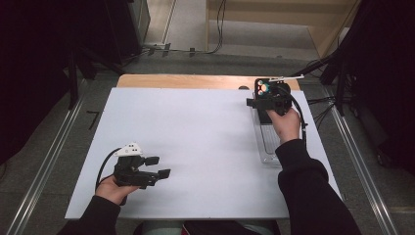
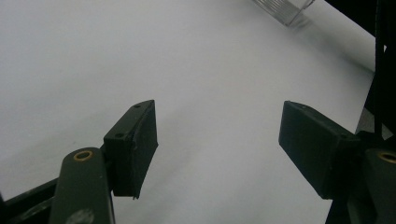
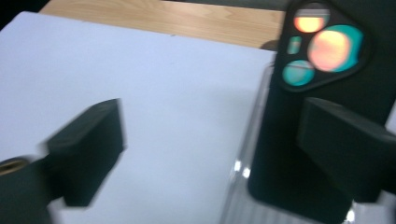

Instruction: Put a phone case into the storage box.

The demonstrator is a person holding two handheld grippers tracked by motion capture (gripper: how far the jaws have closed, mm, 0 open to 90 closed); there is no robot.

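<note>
A black phone [image 1: 264,87] with a round-lensed camera block stands upright at the far end of a clear plastic tray [image 1: 266,147] on the right of the white board. My right gripper [image 1: 265,99] is raised right beside it. In the right gripper view the phone [image 3: 322,93] stands behind the right-hand jaw, the jaws are wide apart, and nothing is pinched between them [image 3: 210,130]. My left gripper [image 1: 159,166] rests low near the board's front left. Its jaws [image 2: 217,140] are open over bare white surface.
The white board [image 1: 195,147] covers most of a wooden table whose far edge [image 1: 186,81] shows behind it. A corner of the clear tray [image 2: 285,9] appears at the top of the left gripper view. Dark stands and cables ring the table.
</note>
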